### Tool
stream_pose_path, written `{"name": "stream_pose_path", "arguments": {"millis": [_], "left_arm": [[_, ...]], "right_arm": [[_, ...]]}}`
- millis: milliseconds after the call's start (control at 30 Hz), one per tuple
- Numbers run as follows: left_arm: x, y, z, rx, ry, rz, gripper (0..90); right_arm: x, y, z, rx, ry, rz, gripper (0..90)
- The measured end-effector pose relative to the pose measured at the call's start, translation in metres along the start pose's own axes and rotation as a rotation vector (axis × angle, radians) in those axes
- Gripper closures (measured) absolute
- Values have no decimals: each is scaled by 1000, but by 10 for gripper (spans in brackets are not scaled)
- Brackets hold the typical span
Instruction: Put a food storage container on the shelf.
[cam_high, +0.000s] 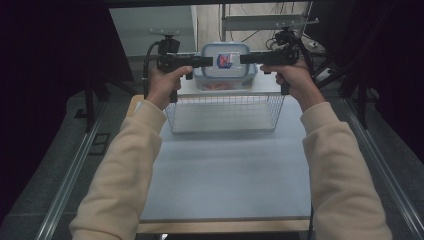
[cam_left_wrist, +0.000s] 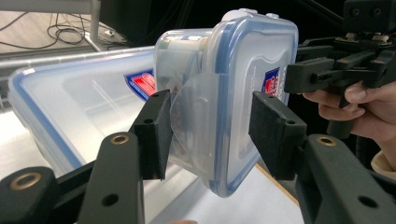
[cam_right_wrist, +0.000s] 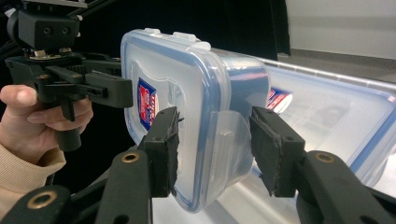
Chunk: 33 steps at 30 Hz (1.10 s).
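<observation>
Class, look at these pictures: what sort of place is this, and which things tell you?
Probably a lab or recording workstation: dark curtains flank the table, loose cables trail behind, and metal rails run alongside.

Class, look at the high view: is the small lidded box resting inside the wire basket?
No. The small box is held up between both tools, beyond the wire basket.

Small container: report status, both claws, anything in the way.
Left claw and right claw each straddle a side latch of the small container, held above the big container. Wire basket in front, apart.

Small box (cam_high: 225, 61) btwn grippers, over big container (cam_high: 227, 80) (prob. behind basket (cam_high: 225, 112)).
</observation>
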<state>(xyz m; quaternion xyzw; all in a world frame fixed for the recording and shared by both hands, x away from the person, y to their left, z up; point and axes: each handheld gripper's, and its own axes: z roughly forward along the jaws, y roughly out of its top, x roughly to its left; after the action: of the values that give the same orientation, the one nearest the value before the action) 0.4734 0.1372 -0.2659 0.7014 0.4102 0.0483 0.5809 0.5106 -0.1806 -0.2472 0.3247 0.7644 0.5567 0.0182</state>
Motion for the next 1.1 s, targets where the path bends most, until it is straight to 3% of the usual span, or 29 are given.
{"name": "stream_pose_path", "arguments": {"millis": [333,533,700,800,900,967,1100], "left_arm": [[24,9,20,0,-9,-72,502],[30,9,23,-21,-12,-126,491],[34,9,26,-2,-8,-157,432],[41,8,28,-1,-26,-192,388],[43,8,27,-12,-17,-197,378],[45,8,28,-11,-17,-207,320],[45,6,26,-19,-8,-195,274]], "right_arm": [[-30,16,16,30,-6,51,517],[-33,17,22,10,-21,96,492],[-36,15,27,19,-39,134,443],[-40,11,30,17,-30,170,437],[-41,10,31,4,-21,202,431],[-41,10,31,3,-13,194,441],[-38,9,28,-12,-54,190,397]]}}
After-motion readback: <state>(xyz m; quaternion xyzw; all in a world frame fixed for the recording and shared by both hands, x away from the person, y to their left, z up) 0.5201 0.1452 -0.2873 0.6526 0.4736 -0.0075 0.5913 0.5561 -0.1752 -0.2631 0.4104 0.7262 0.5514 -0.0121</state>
